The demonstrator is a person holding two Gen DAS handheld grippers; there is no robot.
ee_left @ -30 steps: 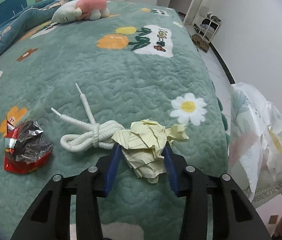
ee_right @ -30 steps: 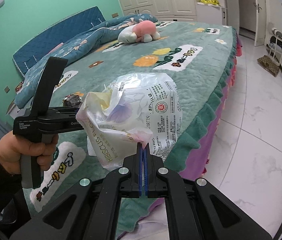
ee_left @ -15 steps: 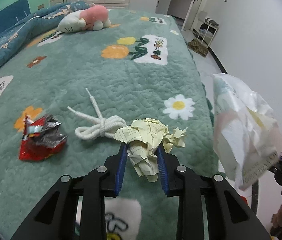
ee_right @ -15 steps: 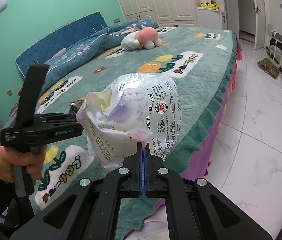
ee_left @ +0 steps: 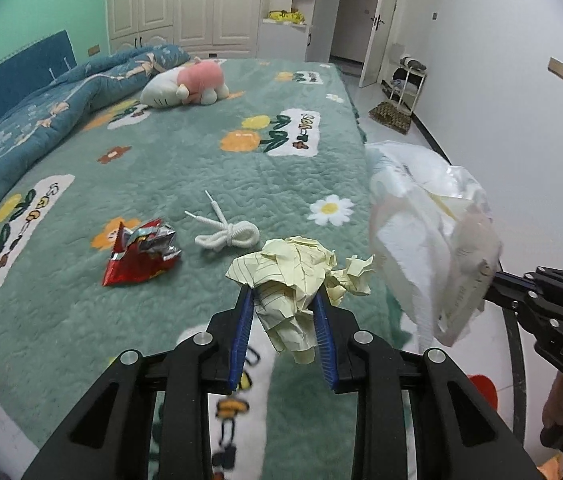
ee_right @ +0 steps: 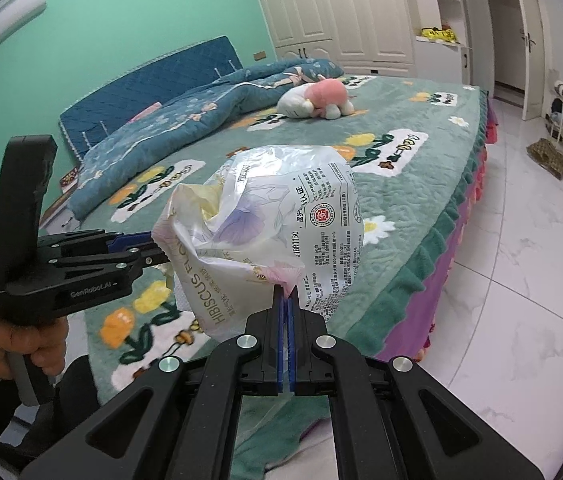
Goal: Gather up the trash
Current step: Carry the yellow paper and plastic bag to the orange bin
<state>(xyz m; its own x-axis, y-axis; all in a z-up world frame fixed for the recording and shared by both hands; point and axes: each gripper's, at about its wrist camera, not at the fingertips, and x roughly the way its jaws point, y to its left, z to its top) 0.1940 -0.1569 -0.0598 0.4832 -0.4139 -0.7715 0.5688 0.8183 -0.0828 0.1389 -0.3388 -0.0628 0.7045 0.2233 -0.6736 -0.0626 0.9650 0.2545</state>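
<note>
Left tongs (ee_left: 283, 312) pinch a crumpled paper (ee_left: 289, 276), light and springy, above the bed (ee_left: 201, 172); right tongs (ee_right: 284, 300) pinch the limp, slippery bag (ee_right: 265, 232) by its rim, just beside.

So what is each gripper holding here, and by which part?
Left gripper clamps the crumpled yellow paper around its lower middle; right gripper pinches the plastic bag by its bottom edge.

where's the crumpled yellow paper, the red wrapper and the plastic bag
crumpled yellow paper (ee_left: 293, 280), left wrist view, middle of the wad
red wrapper (ee_left: 137, 258), left wrist view, red body
plastic bag (ee_right: 265, 236), right wrist view, front face
</note>
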